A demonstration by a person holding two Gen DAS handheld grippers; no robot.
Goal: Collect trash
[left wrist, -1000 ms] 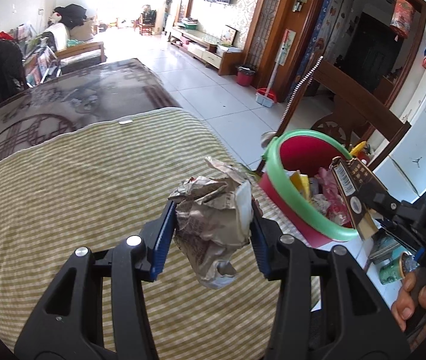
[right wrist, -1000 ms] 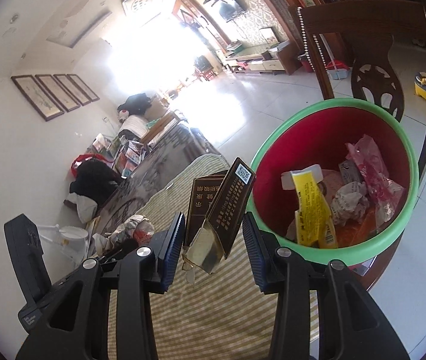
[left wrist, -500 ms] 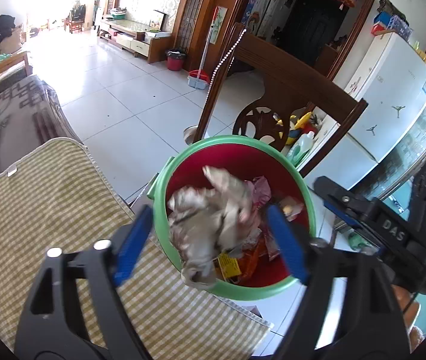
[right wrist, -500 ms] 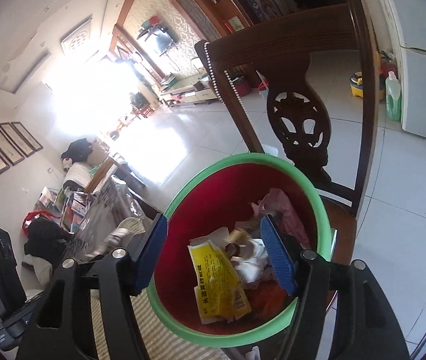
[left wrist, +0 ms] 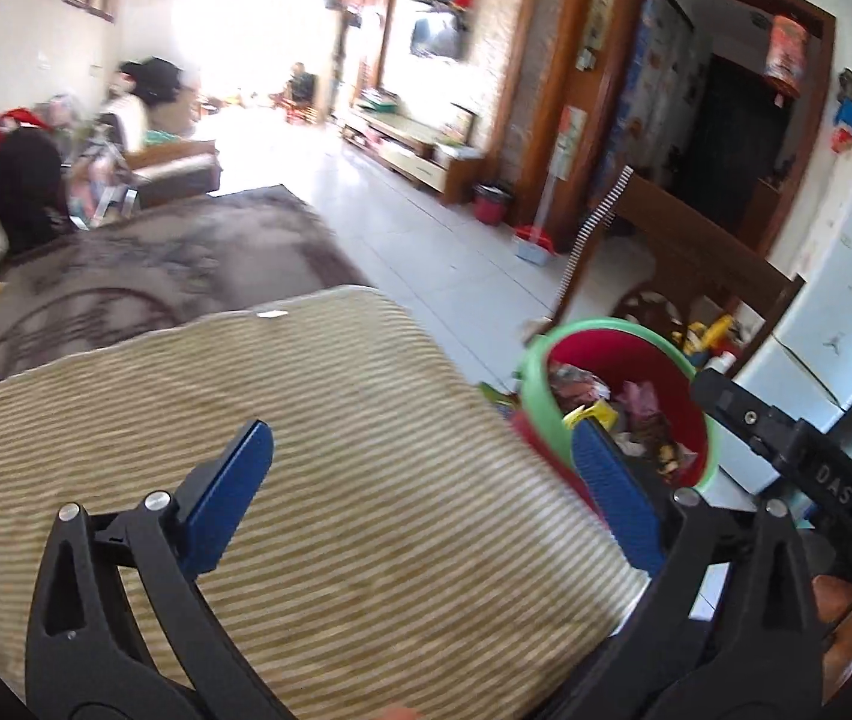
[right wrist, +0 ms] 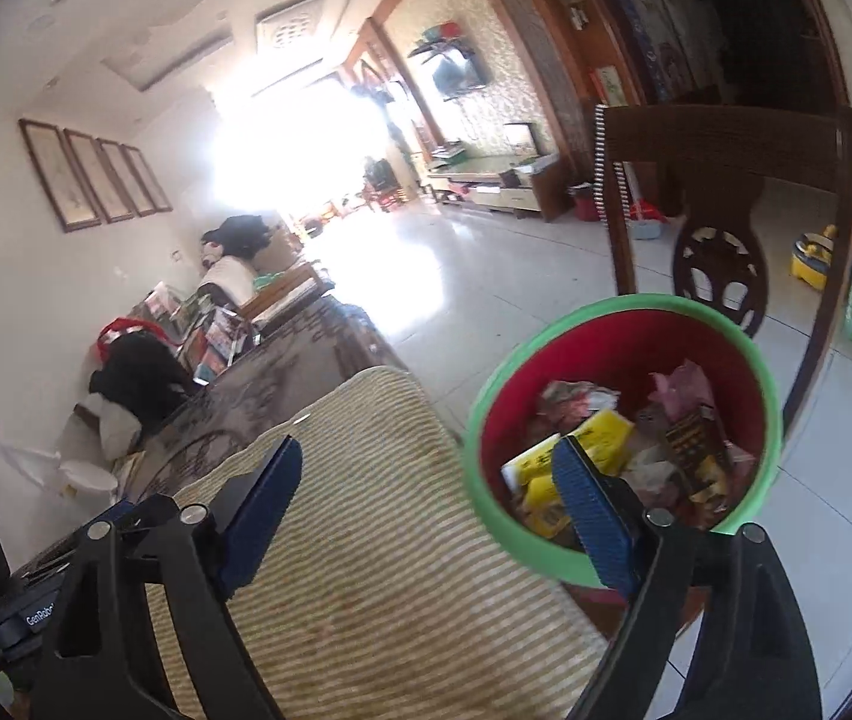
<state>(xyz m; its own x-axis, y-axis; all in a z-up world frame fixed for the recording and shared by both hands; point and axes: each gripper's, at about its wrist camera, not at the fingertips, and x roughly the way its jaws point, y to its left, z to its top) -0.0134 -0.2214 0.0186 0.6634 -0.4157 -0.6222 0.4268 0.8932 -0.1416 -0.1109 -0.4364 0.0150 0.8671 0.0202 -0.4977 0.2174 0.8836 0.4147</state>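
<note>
A red bin with a green rim stands past the right edge of the striped table cloth. It holds several pieces of trash: crumpled paper, yellow packets, a dark box and pink plastic. My left gripper is open and empty above the cloth, left of the bin. My right gripper is open and empty, its right finger over the bin's near rim.
A wooden chair stands behind the bin. A white fridge is at the right. A dark patterned table top lies beyond the cloth. Tiled floor stretches to the back.
Both grippers dropped their trash into the bin: the left its crumpled paper, the right its dark box. Both have pulled back from over the bin toward the cloth, open.
</note>
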